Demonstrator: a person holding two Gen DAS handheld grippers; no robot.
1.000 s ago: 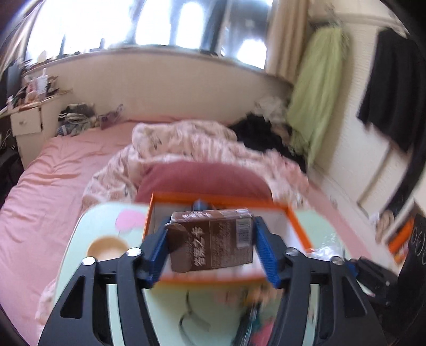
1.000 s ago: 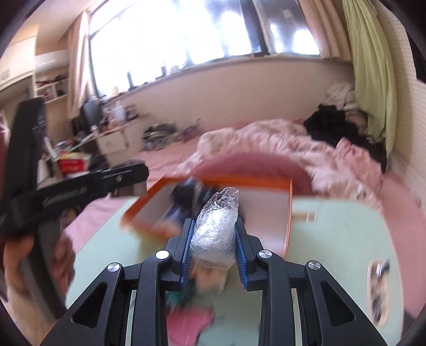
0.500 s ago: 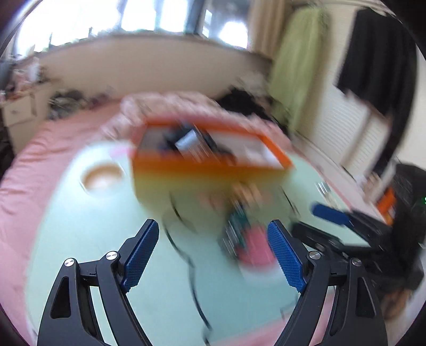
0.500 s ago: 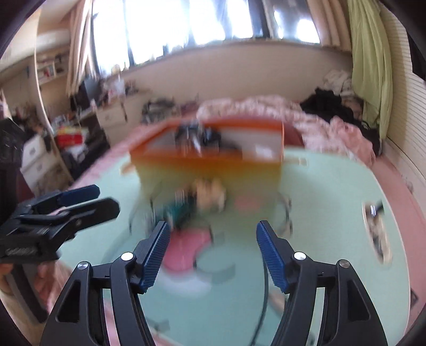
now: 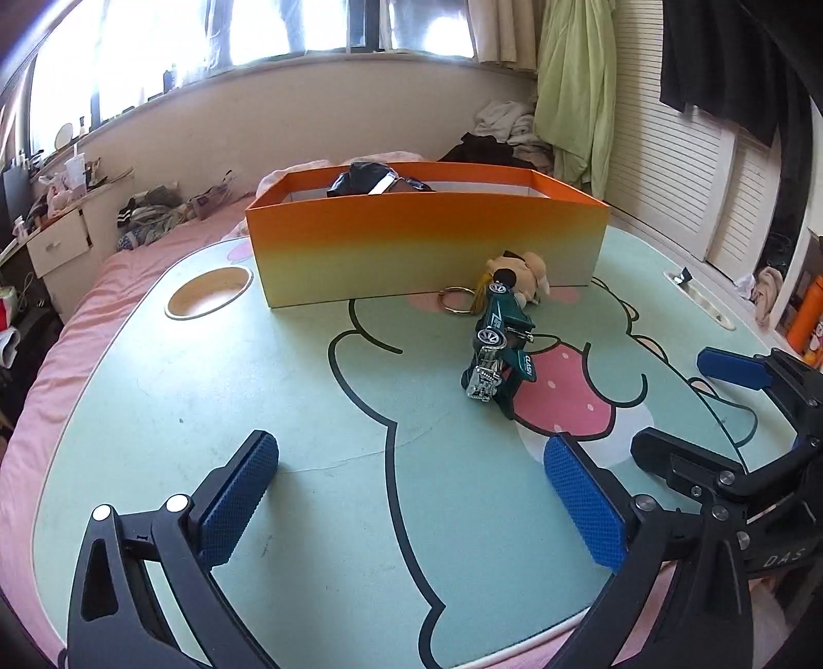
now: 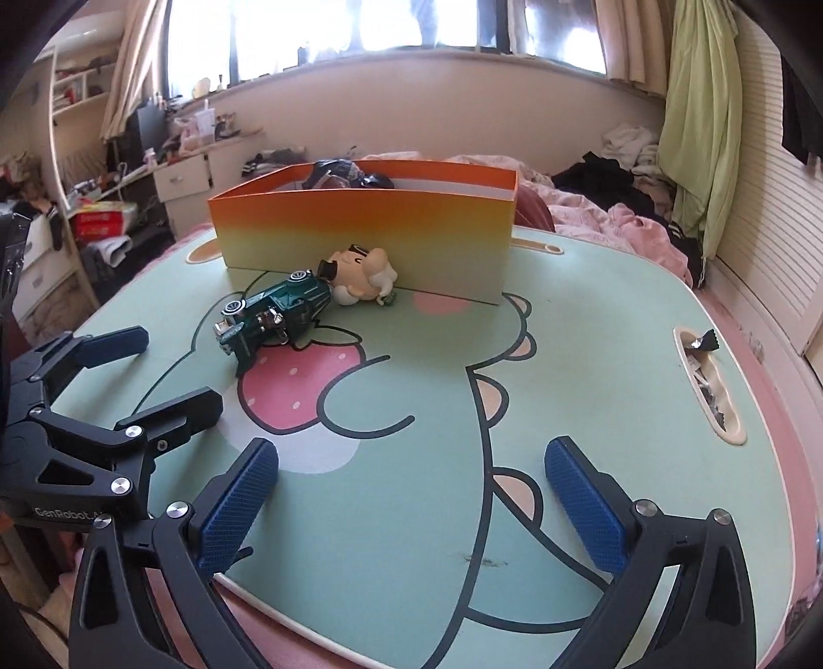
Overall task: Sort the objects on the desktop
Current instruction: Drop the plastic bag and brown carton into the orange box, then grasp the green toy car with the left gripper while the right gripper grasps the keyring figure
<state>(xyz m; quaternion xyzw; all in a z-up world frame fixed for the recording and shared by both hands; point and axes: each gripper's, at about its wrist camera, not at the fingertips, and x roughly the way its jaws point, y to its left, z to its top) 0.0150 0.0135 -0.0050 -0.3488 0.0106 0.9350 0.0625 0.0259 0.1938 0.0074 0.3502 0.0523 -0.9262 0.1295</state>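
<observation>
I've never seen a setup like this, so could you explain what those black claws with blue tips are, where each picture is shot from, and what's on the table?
They are two hand-held grippers; a person carries one in each hand, each with a camera looking along its fingers. One picture is from the left gripper, the other from the right gripper. Both are opening and hold nothing. On the green cartoon table lie a green toy car and a plush keychain in front of an orange box with items already inside.

Bright windows point(image 5: 329, 31) line the curved wall behind a pink bed point(image 5: 149, 247); green curtain point(image 6: 704, 128) hangs right.
</observation>
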